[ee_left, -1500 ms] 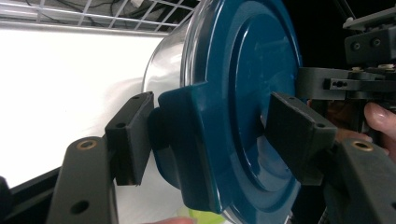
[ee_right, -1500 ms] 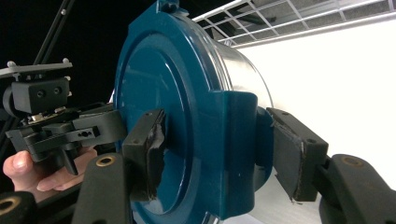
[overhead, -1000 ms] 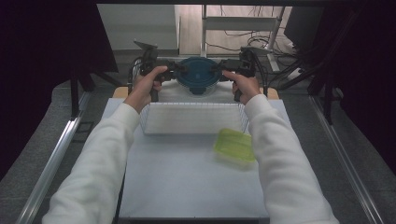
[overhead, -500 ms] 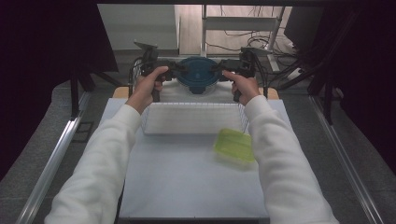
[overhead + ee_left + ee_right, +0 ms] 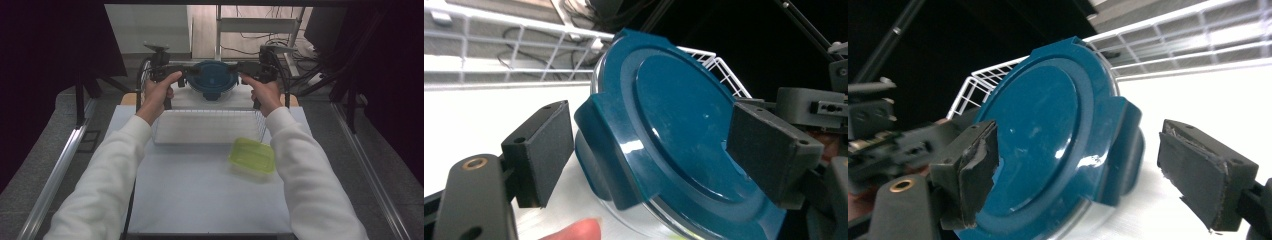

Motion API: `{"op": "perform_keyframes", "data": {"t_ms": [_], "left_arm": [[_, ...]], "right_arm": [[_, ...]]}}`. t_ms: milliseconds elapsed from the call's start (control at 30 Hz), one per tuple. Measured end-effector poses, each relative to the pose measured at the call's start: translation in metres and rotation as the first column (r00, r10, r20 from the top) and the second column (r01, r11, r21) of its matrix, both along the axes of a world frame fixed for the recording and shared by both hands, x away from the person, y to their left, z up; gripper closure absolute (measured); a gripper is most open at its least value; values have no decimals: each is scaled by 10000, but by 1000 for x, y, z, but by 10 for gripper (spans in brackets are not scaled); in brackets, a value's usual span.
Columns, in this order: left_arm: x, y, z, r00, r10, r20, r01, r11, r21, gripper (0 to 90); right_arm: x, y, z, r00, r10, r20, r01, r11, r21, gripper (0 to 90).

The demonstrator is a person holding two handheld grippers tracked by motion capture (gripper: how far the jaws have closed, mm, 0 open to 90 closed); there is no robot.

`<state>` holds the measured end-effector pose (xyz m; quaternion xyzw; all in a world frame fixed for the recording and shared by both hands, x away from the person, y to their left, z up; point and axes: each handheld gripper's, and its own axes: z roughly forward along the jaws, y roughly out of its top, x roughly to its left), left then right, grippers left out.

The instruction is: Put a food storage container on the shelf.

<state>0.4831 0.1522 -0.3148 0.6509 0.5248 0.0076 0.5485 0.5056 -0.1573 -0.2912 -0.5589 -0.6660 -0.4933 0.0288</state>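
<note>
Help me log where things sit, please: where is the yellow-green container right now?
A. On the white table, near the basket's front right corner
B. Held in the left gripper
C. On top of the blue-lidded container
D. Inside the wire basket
A: the yellow-green container lies on the white table, just in front of the wire basket at its right corner.
</note>
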Motion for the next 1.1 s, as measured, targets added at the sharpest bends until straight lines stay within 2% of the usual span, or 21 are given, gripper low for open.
{"op": "perform_keyframes", "data": {"t_ms": [33,133,167,200,333,500,533,567,633,667,700,800,833,867,900,933,967,1000,1033,1067,1100], "left_arm": [[-2,1,2,10000,9,48,-10,9999,156,183],[-12,3,3,10000,20,89,-23,9991,428,176],[-22,4,2,9996,17,275,-36,9977,684,176],[-22,4,2,9996,17,275,-36,9977,684,176],[-47,8,-2,9955,-61,948,-105,9847,1739,185],[-86,13,-11,9880,-393,1495,67,9771,2129,198],[-94,14,-12,9865,-420,1581,74,9768,2138,205],[-102,14,-14,9858,-503,1599,173,9794,2011,205],[-118,15,-19,9857,-691,1535,417,9836,1753,207],[-125,14,-22,9850,-758,1553,472,9825,1801,210],[-131,13,-26,9850,-788,1538,487,9805,1905,210],[-153,9,-45,9836,-994,1507,615,9693,2381,210],[-153,9,-45,9836,-994,1507,615,9693,2381,210],[-163,7,-54,9822,-1093,1527,665,9630,2612,210],[-163,7,-54,9822,-1093,1527,665,9630,2612,209],[-167,5,-58,9813,-1162,1537,710,9596,2724,209],[-172,4,-63,9812,-1205,1507,740,9564,2825,209],[-175,3,-68,9811,-1279,1451,805,9522,2948,209],[-179,2,-73,9813,-1383,1339,906,9455,3127,209],[-182,1,-79,9820,-1452,1209,993,9409,3237,210],[-185,0,-85,9821,-1524,1103,1090,9388,3267,210]], "right_arm": [[-5,-2,4,9993,60,356,-43,9988,-492,161],[-10,-5,7,9971,279,702,-218,9960,-868,161],[-17,-7,10,9933,666,946,-542,9903,-1279,154],[-17,-7,10,9933,666,946,-542,9903,-1279,154],[-40,-13,13,9785,1075,1758,-758,9810,-1783,161],[-72,-24,9,9587,1653,2313,-1207,9733,-1951,174],[-86,-28,5,9490,1846,2556,-1331,9694,-2061,177],[-86,-28,5,9490,1846,2556,-1331,9694,-2061,179],[-99,-32,-3,9431,2018,2642,-1526,9688,-1950,181],[-109,-35,-14,9394,2233,2600,-1740,9643,-1996,181],[-109,-35,-14,9394,2233,2600,-1740,9643,-1996,181],[-127,-43,-35,9338,2406,2650,-1948,9627,-1876,187],[-127,-43,-35,9338,2406,2650,-1948,9627,-1876,187],[-138,-47,-45,9270,2501,2795,-1954,9581,-2093,190],[-138,-47,-45,9270,2501,2795,-1954,9581,-2093,190],[-148,-51,-56,9170,2699,2937,-2020,9491,-2415,193],[-148,-51,-56,9170,2699,2937,-2020,9491,-2415,193],[-157,-55,-67,9154,2854,2839,-2091,9398,-2705,193],[-157,-55,-67,9154,2854,2839,-2091,9398,-2705,193],[-165,-61,-79,9163,2936,2725,-2157,9348,-2820,197],[-165,-61,-79,9163,2936,2725,-2157,9348,-2820,197]]}}
